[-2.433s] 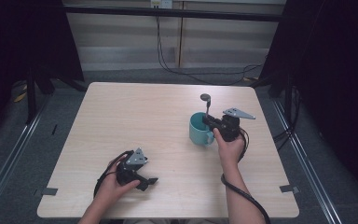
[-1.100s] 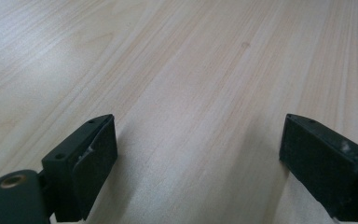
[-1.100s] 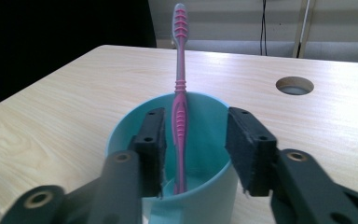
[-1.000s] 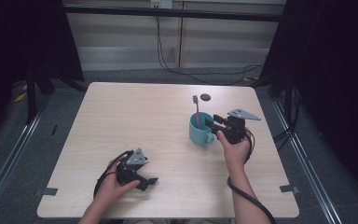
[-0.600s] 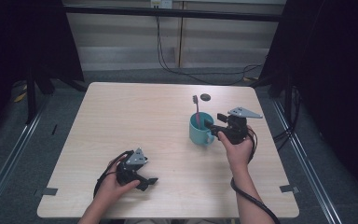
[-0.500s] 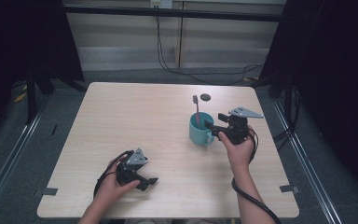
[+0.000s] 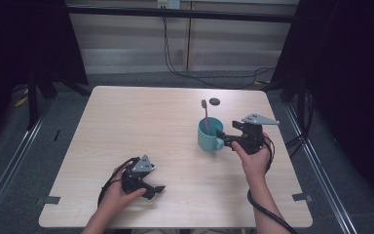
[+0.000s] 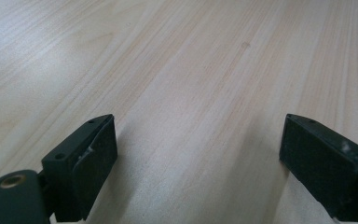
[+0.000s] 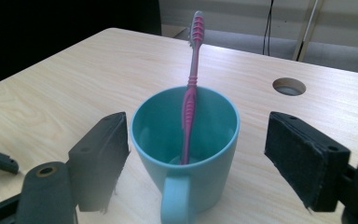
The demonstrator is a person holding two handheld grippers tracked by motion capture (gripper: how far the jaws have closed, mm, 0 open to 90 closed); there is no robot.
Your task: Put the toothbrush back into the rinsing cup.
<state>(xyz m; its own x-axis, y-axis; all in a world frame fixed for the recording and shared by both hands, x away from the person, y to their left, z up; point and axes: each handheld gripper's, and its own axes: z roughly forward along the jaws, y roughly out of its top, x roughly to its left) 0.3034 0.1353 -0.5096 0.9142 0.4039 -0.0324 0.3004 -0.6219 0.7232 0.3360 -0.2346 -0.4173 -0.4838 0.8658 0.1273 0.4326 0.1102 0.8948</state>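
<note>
A teal mug (image 7: 209, 134) (image 9: 186, 149) stands on the table's right half with its handle turned toward my right gripper. A pink toothbrush (image 7: 205, 116) (image 9: 191, 79) stands in it, head up, leaning on the rim. My right gripper (image 7: 226, 138) (image 9: 198, 161) is open just behind the mug's handle, one jaw on either side of the mug, touching nothing. My left gripper (image 7: 157, 191) (image 8: 198, 158) rests open near the front left of the table, with bare wood between its jaws.
The wooden table (image 7: 141, 126) has a round cable hole (image 7: 215, 101) (image 9: 289, 86) behind the mug. Cables trail from both grippers toward the front edge. Dark curtains and metal floor rails flank the table.
The right gripper let go of the toothbrush, which now stands in the mug, then lowered and drew back to the mug's handle side. The left gripper has not moved.
</note>
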